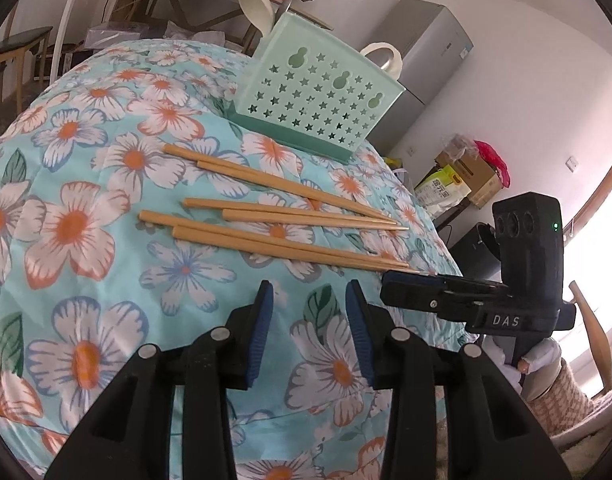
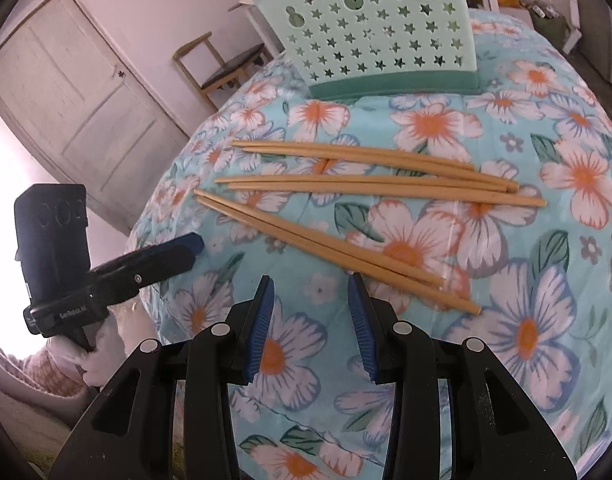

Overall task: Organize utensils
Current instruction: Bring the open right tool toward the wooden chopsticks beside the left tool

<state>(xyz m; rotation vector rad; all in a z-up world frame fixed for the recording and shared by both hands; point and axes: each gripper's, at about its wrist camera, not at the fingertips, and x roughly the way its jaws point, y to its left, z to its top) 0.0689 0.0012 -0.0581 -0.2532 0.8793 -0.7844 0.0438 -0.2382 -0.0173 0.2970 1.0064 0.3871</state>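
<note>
Left tongs (image 1: pixel 309 292) fill the lower centre of the left wrist view, jaws parted to a moderate gap with nothing between the blue pads (image 1: pixel 262 334); only the floral tablecloth (image 1: pixel 86 240) shows in the gap. Right tongs (image 2: pixel 311 290) stand the same way in the right wrist view: partly open, empty, over the cloth. Each tool also appears in the other's view, at the lower right of the left view and the middle left of the right view, gripped by a white-gloved hand (image 2: pixel 94 356) near the desk edge.

Six wooden chopsticks (image 1: pixel 274 216) lie flat on the cloth in three loose pairs, across the middle of both views, just beyond the tongs and touched by neither. Mint-green utensil holder (image 1: pixel 318 96), perforated with star cutouts, stands upright on a darker green base behind the chopsticks, at the upper centre. Two pale utensil ends rise above its rim; their type cannot be determined.
</note>
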